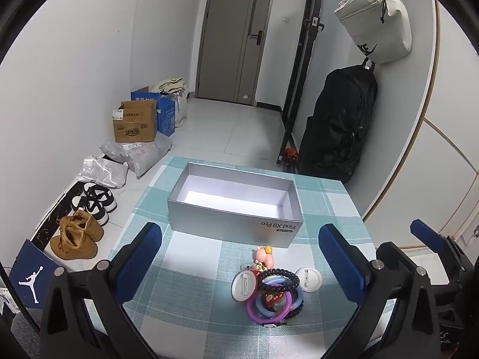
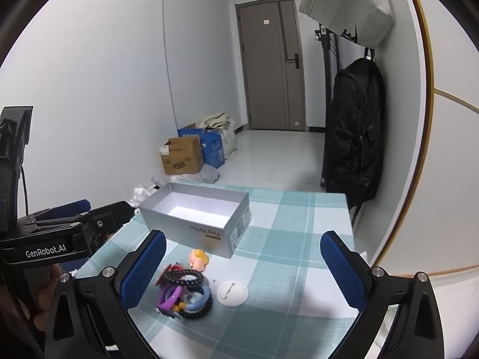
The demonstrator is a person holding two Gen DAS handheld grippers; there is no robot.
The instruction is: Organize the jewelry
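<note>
A pile of jewelry sits on the checked tablecloth [image 1: 194, 284]: a black bead bracelet [image 1: 280, 278], purple ring [image 1: 269, 308] and blue ring [image 1: 295, 300], white round badges [image 1: 310, 278], and a small pink figure [image 1: 263, 255]. Behind it stands an open, empty grey box [image 1: 233, 206]. My left gripper [image 1: 241, 264] is open above the pile. My right gripper [image 2: 242, 269] is open, with the bead bracelet [image 2: 184, 278], a white badge [image 2: 232, 293] and the box [image 2: 197, 209] ahead of it. Both grippers are empty.
The table's left edge drops to a floor with shoes [image 1: 77, 236], parcels [image 1: 134, 155] and cardboard boxes [image 1: 136, 121]. A black backpack [image 1: 338, 125] and a white bag [image 1: 377, 27] hang on the right wall. A door [image 1: 236, 36] stands far ahead.
</note>
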